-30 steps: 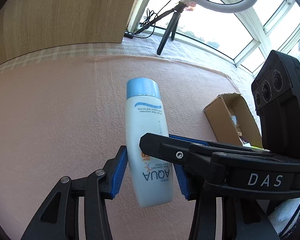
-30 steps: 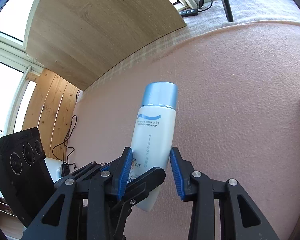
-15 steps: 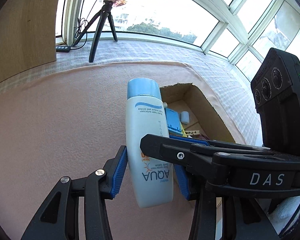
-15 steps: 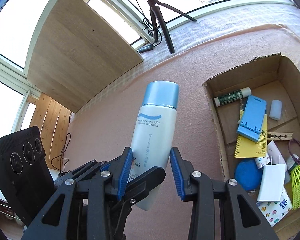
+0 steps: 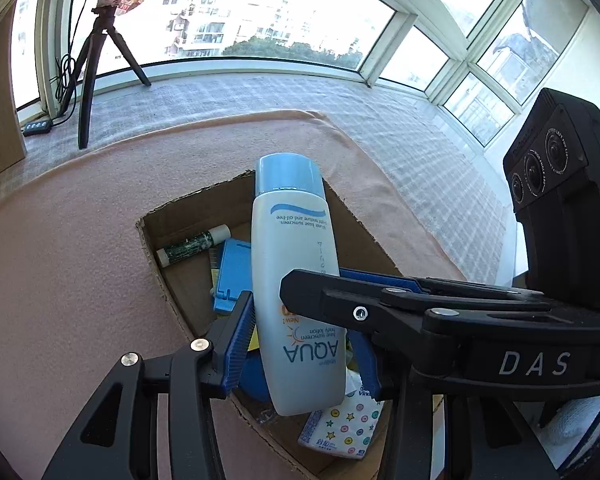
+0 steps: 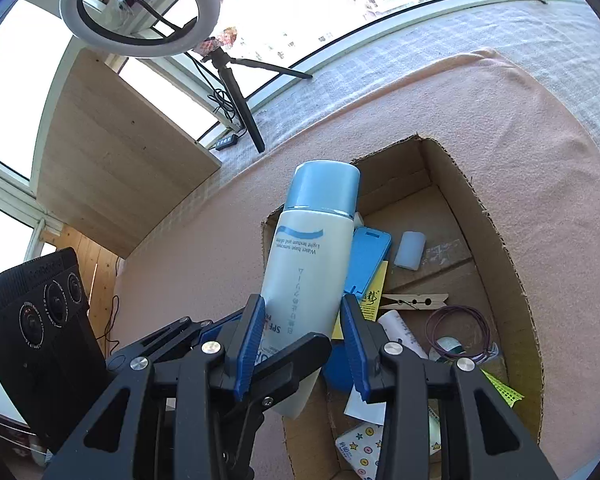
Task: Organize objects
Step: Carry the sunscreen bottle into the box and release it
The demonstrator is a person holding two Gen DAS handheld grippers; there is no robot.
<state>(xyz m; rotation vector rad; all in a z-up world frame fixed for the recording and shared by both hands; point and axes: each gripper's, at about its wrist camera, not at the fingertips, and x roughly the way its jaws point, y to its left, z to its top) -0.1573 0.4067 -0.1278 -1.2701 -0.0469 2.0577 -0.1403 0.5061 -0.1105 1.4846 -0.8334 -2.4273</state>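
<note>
A white plastic sunscreen bottle with a pale blue cap (image 5: 296,280) is pinched by both tools at once. The left gripper (image 5: 300,344) clamps its blue pads on the lower body, and the right gripper (image 6: 300,340) grasps the same bottle (image 6: 312,264) crosswise, near its base. The cap points away from both tools, forward along the fingers. The bottle hangs in the air over an open brown cardboard box (image 6: 496,240) that sits on a pink cloth (image 5: 60,260). In the box lie a blue plastic phone stand (image 6: 370,256), a wooden clothespin (image 6: 414,301) and a green-labelled glue stick (image 5: 194,243).
</note>
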